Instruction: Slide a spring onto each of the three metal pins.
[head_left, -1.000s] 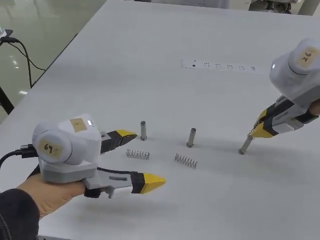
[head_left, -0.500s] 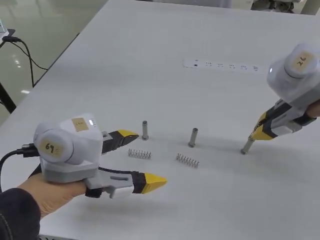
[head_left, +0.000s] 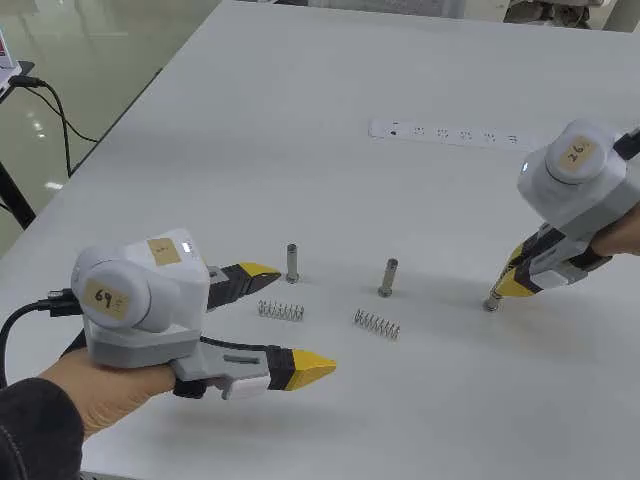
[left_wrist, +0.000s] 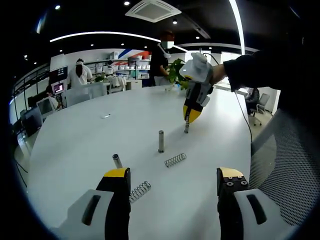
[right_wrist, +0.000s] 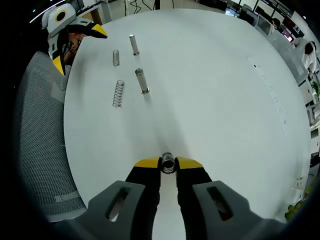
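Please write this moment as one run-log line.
right tongs: shut on spring at right pin | left tongs: open, empty | left spring, middle spring: on table | left pin, middle pin: bare

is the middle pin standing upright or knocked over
Upright. The middle pin stands on its base on the table, bare, with a spring lying flat near it.

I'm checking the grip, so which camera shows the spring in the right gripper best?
The right gripper view: the spring shows close up, pinched between the fingers of the right gripper. In the head view and the left gripper view that gripper's yellow tips cover it at a pin, so the spring cannot be made out.
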